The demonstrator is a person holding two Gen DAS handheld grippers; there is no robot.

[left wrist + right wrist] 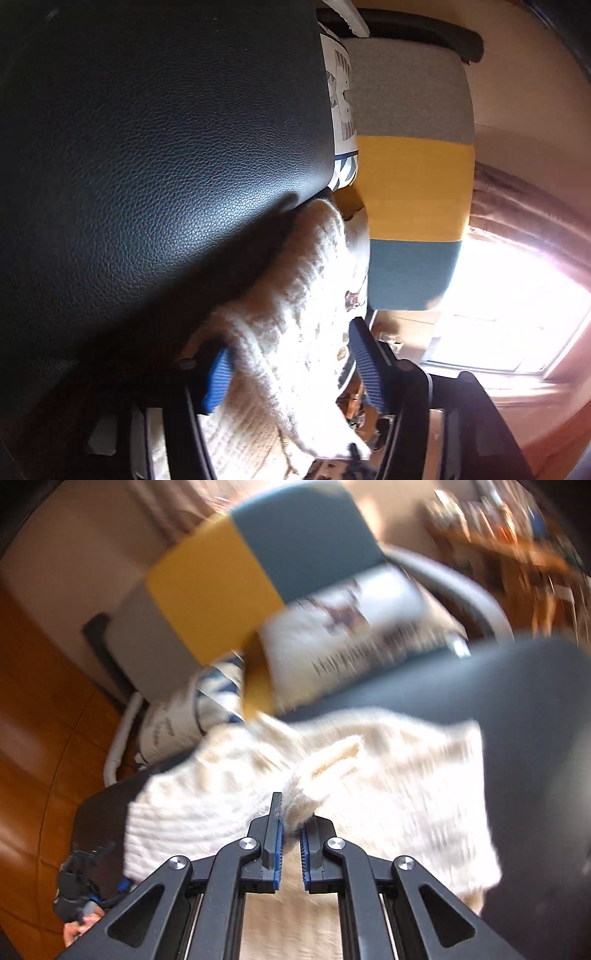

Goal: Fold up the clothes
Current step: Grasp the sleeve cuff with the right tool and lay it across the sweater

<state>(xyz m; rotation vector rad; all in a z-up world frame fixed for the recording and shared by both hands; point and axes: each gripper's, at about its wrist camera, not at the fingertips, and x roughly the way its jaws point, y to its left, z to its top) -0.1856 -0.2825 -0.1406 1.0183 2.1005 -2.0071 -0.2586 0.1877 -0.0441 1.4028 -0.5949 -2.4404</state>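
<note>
Right gripper (291, 818) was nearly closed, pinching a raised fold of the cream knit sweater (388, 786). Left gripper (291, 365) stood wide apart, sweater cloth running between its blue pads (218, 384); whether it gripped could not be told. Sweater was chunky ribbed knit, lying crumpled on the black leather surface (147, 147).
</note>
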